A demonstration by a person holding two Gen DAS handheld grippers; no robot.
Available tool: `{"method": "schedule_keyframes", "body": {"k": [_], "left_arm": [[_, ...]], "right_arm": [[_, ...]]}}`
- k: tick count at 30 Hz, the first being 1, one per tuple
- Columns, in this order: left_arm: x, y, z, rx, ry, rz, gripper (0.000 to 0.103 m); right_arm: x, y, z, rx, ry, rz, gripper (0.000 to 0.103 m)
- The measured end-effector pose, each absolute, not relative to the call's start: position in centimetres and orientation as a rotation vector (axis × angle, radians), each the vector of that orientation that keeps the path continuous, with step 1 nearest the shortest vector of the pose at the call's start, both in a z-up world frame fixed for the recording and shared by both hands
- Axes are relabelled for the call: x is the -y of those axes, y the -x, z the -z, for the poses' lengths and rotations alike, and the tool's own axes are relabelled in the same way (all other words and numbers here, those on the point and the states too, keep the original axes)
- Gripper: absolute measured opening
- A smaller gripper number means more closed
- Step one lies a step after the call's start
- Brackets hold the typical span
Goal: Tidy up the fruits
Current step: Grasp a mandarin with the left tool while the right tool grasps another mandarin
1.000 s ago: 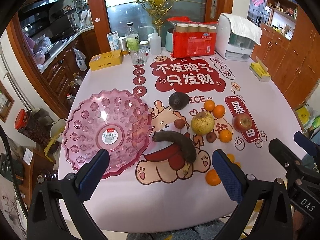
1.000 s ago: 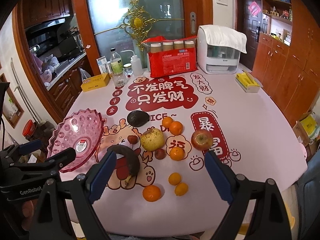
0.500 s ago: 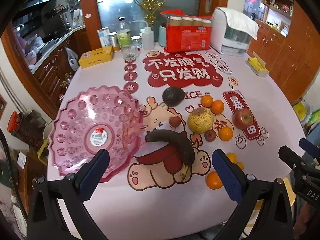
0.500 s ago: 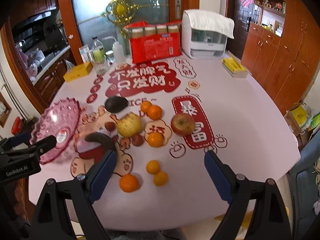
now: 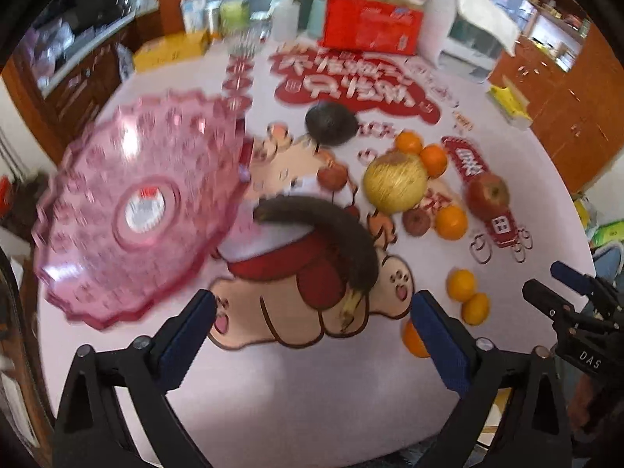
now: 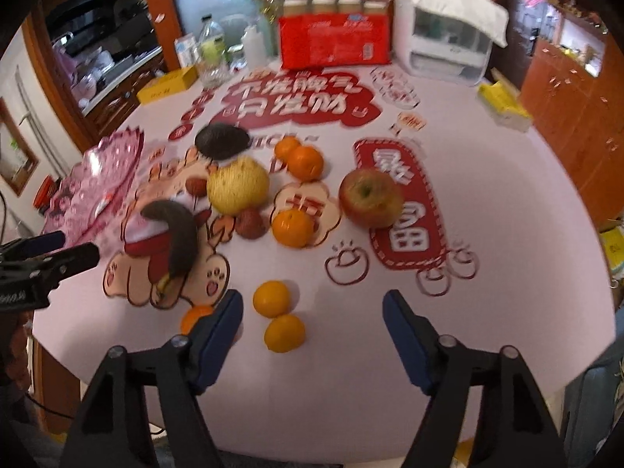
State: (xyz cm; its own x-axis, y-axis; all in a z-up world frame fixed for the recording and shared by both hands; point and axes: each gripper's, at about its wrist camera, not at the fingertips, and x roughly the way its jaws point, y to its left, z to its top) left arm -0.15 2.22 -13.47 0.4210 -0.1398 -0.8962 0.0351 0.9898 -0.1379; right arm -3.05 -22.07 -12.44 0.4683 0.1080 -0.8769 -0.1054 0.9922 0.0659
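A pink scalloped glass bowl [image 5: 97,210] stands empty at the table's left. To its right lie a blackened banana [image 5: 331,234], an avocado [image 5: 330,123], a yellow pear [image 5: 394,183], a red apple [image 6: 370,197] and several oranges, two of them [image 6: 272,298] [image 6: 284,332] near the front edge. My left gripper [image 5: 308,319] hovers over the banana's stem end, jaws wide and closing, nothing between them. My right gripper [image 6: 312,321] hangs above the two front oranges, jaws closing with the nearer orange between the pads, untouched.
A red drinks pack [image 6: 335,39], a white appliance [image 6: 444,39], bottles [image 6: 212,52] and yellow boxes [image 6: 167,84] line the far edge. A yellow sponge [image 6: 503,103] lies at the right. Small dark-red fruits [image 6: 251,222] sit by the pear. Wooden cabinets surround the table.
Both grippers have dropped toward the table, so the fruit looks larger. The right jaws have narrowed clearly, the left ones slightly. No fruit has moved.
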Motion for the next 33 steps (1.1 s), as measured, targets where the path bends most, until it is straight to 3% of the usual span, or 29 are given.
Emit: {"method": "schedule_keyframes", "body": {"k": [5,12,17,20,23,33], "left_arm": [[-2.2,0.2,17.1,-1.21,0.153,0.084,0.091],[1.5,0.9,18.3,-1.232,0.089,0.162,0.09],[4.9,0.9,18.9,-1.253,0.013,0.254,0.073],[6.1,0.8,18.7,-1.23,0.007,0.289,0.073],[7.1,0.7,18.6,-1.221,-0.01,0.302,0.072],[8.6,0.0,18.6,-1.234,-0.022,0.341,0.072]], "right_arm": [[22.5,2.4,14.8,-1.127,-0.024,-0.176,0.064],[22.6,1.9,17.2,-1.176,-0.028,-0.236,0.054],[22.1,2.1,18.6,-1.222,-0.045,-0.31,0.048],[21.3,2.2,18.9,-1.221,-0.028,-0.358,0.045],[20.5,2.2,19.4,-1.233,-0.024,-0.427,0.031],[22.0,2.0,18.5,-1.194,-0.006,-0.38,0.029]]}}
